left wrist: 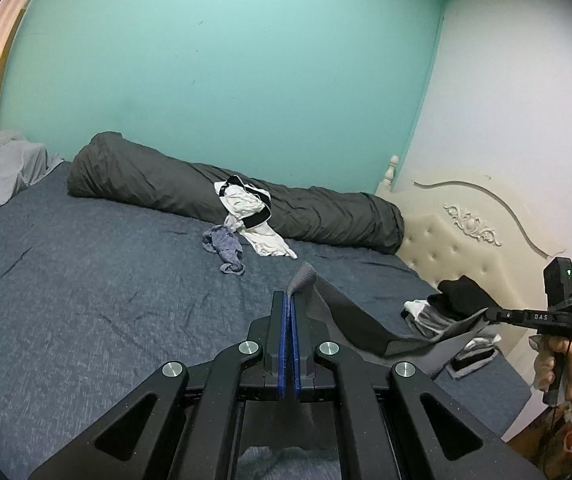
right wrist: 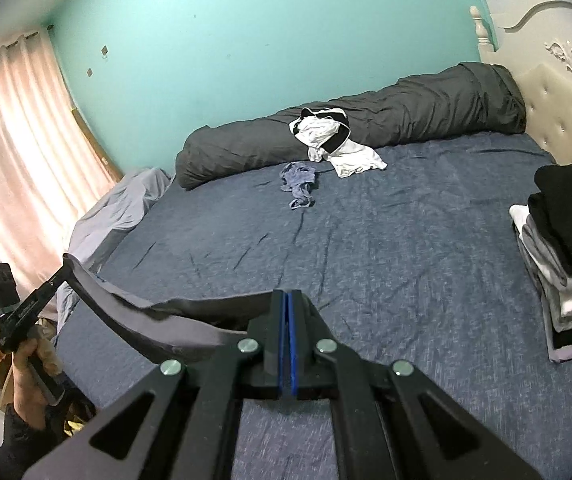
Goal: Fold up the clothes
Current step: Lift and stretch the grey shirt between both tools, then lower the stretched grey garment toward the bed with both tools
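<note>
We hold the grey garment (left wrist: 350,320) up over the near side of the bed (left wrist: 85,300), left gripper (left wrist: 290,300) and right gripper (right wrist: 288,300) each clamped on a corner, likely to spread it flat for folding. Folded stack (right wrist: 566,256) sits at the right edge; white-black clothes (right wrist: 334,140) and blue piece (right wrist: 298,180) wait far. No containers visible.

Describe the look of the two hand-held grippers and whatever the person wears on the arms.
Both hand-held grippers, left and right, are black linkage frames with silver pivot bolts and blue finger pads. A black box tops each pistol handle; the right shows white lettering. Dark sleeves.
</note>
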Tool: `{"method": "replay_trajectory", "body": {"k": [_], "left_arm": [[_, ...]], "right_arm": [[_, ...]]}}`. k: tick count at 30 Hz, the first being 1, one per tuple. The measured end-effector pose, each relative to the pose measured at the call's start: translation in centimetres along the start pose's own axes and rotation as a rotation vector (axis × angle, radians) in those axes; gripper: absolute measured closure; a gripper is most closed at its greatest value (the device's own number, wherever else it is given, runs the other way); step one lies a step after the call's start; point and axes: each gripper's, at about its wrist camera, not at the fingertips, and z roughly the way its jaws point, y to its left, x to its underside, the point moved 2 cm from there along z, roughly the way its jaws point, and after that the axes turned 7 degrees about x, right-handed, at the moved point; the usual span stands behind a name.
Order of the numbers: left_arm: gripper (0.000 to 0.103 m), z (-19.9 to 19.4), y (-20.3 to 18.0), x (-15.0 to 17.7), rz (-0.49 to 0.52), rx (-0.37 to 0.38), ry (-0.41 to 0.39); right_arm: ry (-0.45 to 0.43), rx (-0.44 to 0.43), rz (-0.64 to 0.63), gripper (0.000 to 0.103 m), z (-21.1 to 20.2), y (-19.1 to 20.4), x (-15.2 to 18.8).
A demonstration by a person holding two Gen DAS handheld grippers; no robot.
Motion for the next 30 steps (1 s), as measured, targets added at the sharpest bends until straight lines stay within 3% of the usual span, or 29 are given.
{"method": "replay_trajectory", "body": {"k": [7,17,30], "left_arm": [[0.101,2.3,2.3,1.6,-0.051,-0.007,0.062],[0.101,12.8,9.2,7.6,-0.149,-0.084,0.217],[0.101,23.8,16.4,9.2,-0.226,-0.134,0.293]], "right_arm": [[0.068,0.017,0.005,0.102,2.3,-1.0,1.2],[0.216,0.085,0.028,0.102,14.6,-4.0,2.5],[0.286,0.149,0.017,0.102,27.9,-7.4,-0.5]]}}
